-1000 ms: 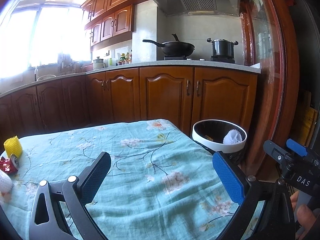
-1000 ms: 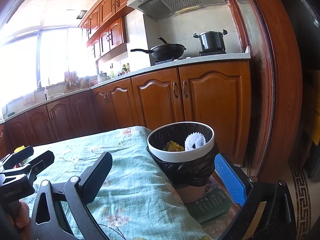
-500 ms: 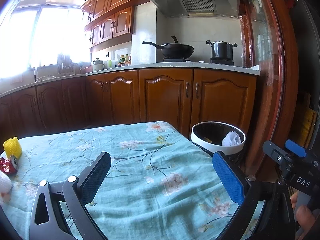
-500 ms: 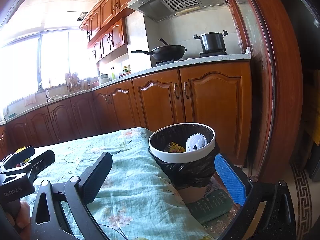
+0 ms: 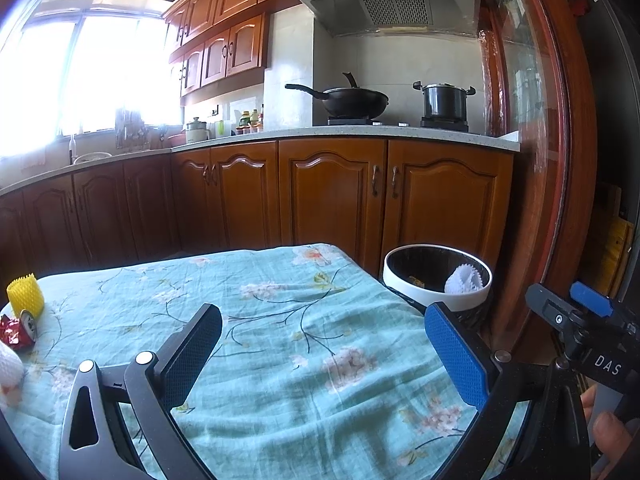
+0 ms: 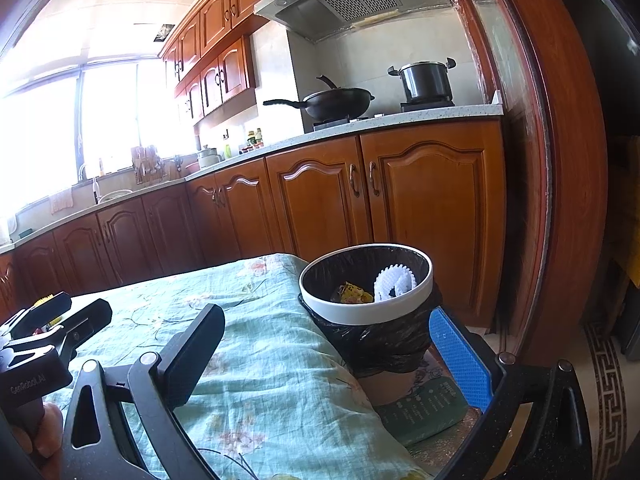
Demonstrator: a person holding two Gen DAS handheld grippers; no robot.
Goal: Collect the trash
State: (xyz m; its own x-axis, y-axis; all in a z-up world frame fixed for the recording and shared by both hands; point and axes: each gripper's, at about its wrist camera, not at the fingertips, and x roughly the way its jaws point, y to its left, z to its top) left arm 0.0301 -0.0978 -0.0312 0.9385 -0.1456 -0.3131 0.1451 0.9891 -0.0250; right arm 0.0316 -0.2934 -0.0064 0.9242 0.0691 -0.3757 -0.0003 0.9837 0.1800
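Both grippers, left (image 5: 322, 350) and right (image 6: 326, 350), hover empty with fingers apart, while a light, crushed red can (image 5: 18, 330), best pinched across its body, lies at the table's (image 5: 280, 360) left edge.

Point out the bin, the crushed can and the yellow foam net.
bin (image 6: 360, 317), right wrist view, front of its white rim.
crushed can (image 5: 18, 330), left wrist view, its red side.
yellow foam net (image 5: 25, 295), left wrist view, middle of its side.

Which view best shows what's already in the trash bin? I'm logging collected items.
The right wrist view: the trash bin sits near, showing white foam netting and a yellow wrapper. The left wrist view shows it farther off, its contents mostly hidden.
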